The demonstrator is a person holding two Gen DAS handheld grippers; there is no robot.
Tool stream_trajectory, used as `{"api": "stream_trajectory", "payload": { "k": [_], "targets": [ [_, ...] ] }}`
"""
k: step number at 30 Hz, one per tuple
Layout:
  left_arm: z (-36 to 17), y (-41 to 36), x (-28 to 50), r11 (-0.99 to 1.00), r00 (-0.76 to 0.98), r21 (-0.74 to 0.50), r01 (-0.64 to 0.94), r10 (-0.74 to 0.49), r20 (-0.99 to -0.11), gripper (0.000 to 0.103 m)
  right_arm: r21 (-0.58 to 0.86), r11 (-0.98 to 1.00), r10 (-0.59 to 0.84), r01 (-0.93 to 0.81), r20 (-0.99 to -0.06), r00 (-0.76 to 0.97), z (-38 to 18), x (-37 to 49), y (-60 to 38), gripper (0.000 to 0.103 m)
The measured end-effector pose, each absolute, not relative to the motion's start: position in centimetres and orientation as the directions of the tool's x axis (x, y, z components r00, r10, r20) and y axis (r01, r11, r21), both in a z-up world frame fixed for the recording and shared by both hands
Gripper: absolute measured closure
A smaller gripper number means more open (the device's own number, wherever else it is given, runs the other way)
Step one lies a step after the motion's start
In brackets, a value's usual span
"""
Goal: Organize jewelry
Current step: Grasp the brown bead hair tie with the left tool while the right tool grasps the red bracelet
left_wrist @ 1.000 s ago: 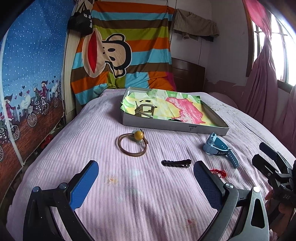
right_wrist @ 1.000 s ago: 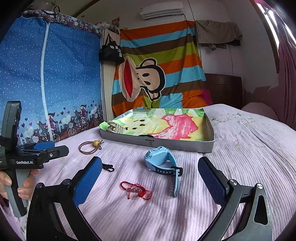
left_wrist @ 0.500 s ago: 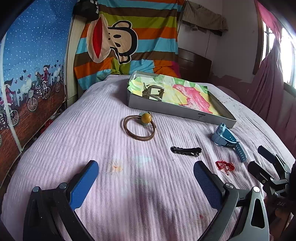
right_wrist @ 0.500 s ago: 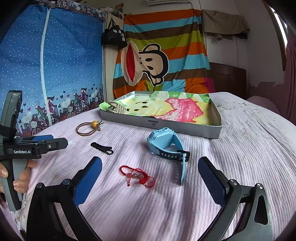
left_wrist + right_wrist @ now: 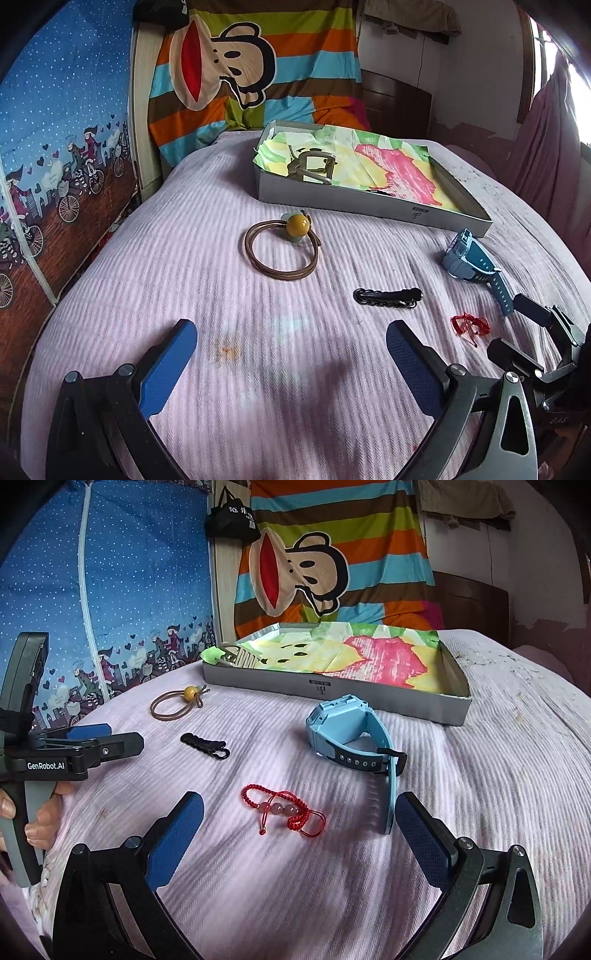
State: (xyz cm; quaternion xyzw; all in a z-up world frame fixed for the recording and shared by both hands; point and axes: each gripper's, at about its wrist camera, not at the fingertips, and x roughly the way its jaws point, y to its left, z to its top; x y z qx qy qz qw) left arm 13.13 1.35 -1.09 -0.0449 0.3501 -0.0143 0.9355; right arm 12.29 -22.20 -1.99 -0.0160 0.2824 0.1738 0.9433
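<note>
Four loose pieces lie on the pink ribbed bed cover (image 5: 498,760), all in front of the shallow grey box (image 5: 332,692) lined with bright painted paper. The red bracelet (image 5: 282,808) is stretched crosswise in the right wrist view, its beads in the middle and its loose cord ends trailing toward the right; it sits just ahead of the right gripper (image 5: 299,830), in line with the gap between the blue pads. The blue watch (image 5: 349,734) rests on its side just beyond, face end toward the box, and its free strap runs toward the camera to end right beside the right-hand pad. The black hair clip (image 5: 388,296) lies with its long axis crosswise in the left wrist view, between the brown bracelet with a yellow bead (image 5: 282,251) and the red one. A metal clip (image 5: 312,168) sits in the box's near left corner. The right gripper's jaws are spread wide and hold nothing. The left gripper (image 5: 291,354) hovers over bare cover, jaws likewise wide and empty.
</note>
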Motion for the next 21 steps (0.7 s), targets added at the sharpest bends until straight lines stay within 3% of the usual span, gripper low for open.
{"api": "stream_trajectory", "payload": {
  "k": [11,21],
  "targets": [
    [-0.9,2.1,16.8,0.996,0.721,-0.092,0.021,-0.079,-0.688,0.0,0.112,0.934,0.334,-0.339,-0.61,0.719,-3.3,14.4,-21.6,0.002],
    [-1.1,2.0,17.7,0.997,0.745,-0.072,0.015,-0.059,-0.665,0.012,0.094,0.93,0.336,-0.354,-0.606,0.721,-3.3,14.2,-21.1,0.016]
  ]
}}
